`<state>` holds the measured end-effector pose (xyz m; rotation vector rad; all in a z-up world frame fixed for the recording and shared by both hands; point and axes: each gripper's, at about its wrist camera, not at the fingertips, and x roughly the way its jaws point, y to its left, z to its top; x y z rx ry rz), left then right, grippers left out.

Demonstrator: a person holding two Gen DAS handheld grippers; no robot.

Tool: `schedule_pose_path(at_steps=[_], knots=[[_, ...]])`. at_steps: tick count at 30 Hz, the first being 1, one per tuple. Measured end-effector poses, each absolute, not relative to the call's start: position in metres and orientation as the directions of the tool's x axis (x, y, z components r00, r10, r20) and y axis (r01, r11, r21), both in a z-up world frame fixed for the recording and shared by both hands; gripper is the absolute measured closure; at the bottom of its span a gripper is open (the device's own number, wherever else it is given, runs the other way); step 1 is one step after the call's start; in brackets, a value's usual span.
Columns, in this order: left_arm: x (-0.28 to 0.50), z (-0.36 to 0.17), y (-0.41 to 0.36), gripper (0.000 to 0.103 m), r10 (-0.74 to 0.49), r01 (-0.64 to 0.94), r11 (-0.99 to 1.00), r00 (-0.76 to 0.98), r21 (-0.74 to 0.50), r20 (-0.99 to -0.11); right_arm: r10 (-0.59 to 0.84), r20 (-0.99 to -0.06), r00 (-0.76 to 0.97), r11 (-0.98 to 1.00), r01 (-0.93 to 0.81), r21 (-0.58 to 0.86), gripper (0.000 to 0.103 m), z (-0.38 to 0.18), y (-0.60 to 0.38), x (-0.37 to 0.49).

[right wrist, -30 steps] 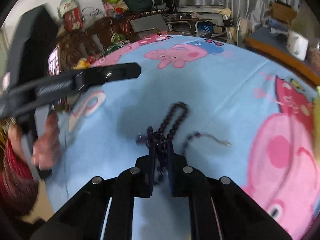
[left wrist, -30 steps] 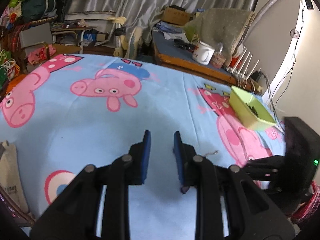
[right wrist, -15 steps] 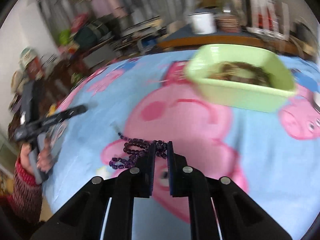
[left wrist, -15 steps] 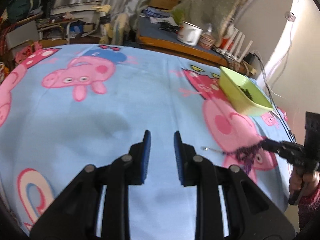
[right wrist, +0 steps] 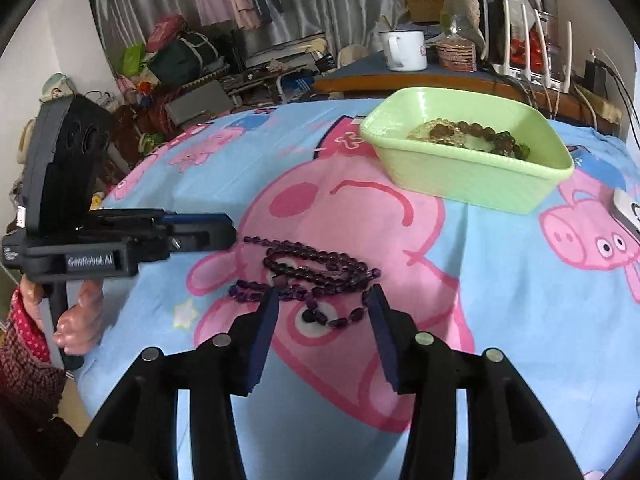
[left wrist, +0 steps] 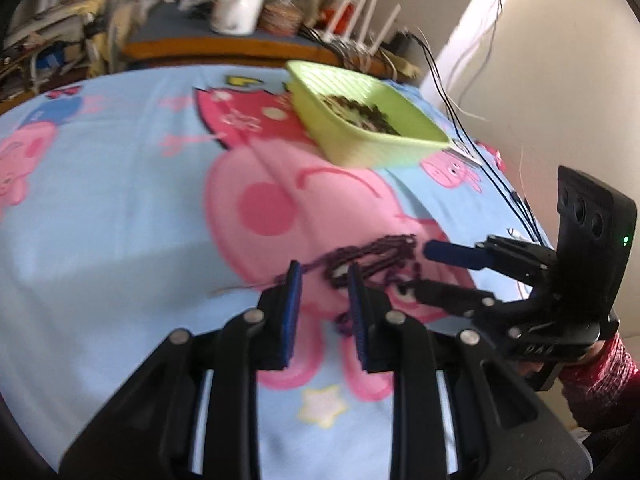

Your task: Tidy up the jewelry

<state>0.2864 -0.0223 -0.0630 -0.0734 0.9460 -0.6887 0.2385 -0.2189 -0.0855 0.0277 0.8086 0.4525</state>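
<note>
A purple bead necklace [right wrist: 308, 268] lies in a loose heap on the blue pig-print cloth [right wrist: 280, 168], just past my right gripper [right wrist: 322, 300], which is open and empty. The necklace also shows in the left wrist view [left wrist: 372, 258], blurred, just ahead of my left gripper [left wrist: 323, 280], which is open and empty. My left gripper also shows in the right wrist view [right wrist: 224, 232] beside the beads. A green tray [right wrist: 472, 176] holding several other beaded pieces stands farther back, and it shows in the left wrist view [left wrist: 372, 148] too.
A white device [right wrist: 628, 210] lies at the cloth's right edge. Behind the cloth stands a wooden desk [right wrist: 400, 82] with a white mug [right wrist: 402, 50], a router and cables. Clutter and hanging clothes fill the back left.
My right gripper carried the purple necklace toward the green tray, then opened and let it down on the cloth. My left gripper swung right toward the necklace.
</note>
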Motion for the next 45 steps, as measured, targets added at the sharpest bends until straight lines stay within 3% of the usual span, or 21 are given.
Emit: schedule_pose_path(at_steps=[5, 8, 11, 30, 33, 37, 41, 45], knots=[[0.291, -0.073, -0.055, 0.081, -0.561, 0.548, 0.772, 0.351, -0.321, -0.750, 0.402, -0.684, 0.609, 0.909, -0.356, 0.217, 0.088, -0.086, -0.232, 0.242], [0.293, -0.076, -0.064, 0.103, -0.531, 0.549, 0.785, 0.358, -0.287, -0.768, 0.403, -0.675, 0.618, 0.913, -0.320, 0.252, 0.088, -0.084, -0.243, 0.246], [0.294, -0.074, -0.055, 0.103, -0.509, 0.527, 0.808, 0.402, -0.262, -0.761, 0.423, -0.662, 0.618, 0.906, -0.299, 0.299, 0.088, -0.082, -0.252, 0.246], [0.282, -0.035, 0.038, 0.103, -0.350, 0.350, 0.925, 0.630, -0.148, -0.693, 0.444, -0.686, 0.577, 0.890, -0.374, 0.262, 0.088, -0.086, -0.221, 0.239], [0.281, -0.035, 0.040, 0.103, -0.367, 0.354, 0.920, 0.619, -0.170, -0.695, 0.425, -0.690, 0.585, 0.900, -0.350, 0.258, 0.088, -0.085, -0.226, 0.240], [0.280, -0.037, 0.027, 0.103, -0.504, 0.450, 0.849, 0.527, -0.278, -0.685, 0.413, -0.706, 0.575, 0.904, -0.355, 0.240, 0.088, -0.086, -0.229, 0.236], [0.281, -0.047, 0.003, 0.075, -0.527, 0.490, 0.823, 0.465, -0.288, -0.712, 0.406, -0.725, 0.557, 0.900, -0.380, 0.212, 0.088, -0.092, -0.222, 0.233], [0.289, -0.055, -0.021, 0.074, -0.523, 0.522, 0.809, 0.433, -0.269, -0.734, 0.386, -0.729, 0.566, 0.900, -0.405, 0.162, 0.087, -0.093, -0.215, 0.231]])
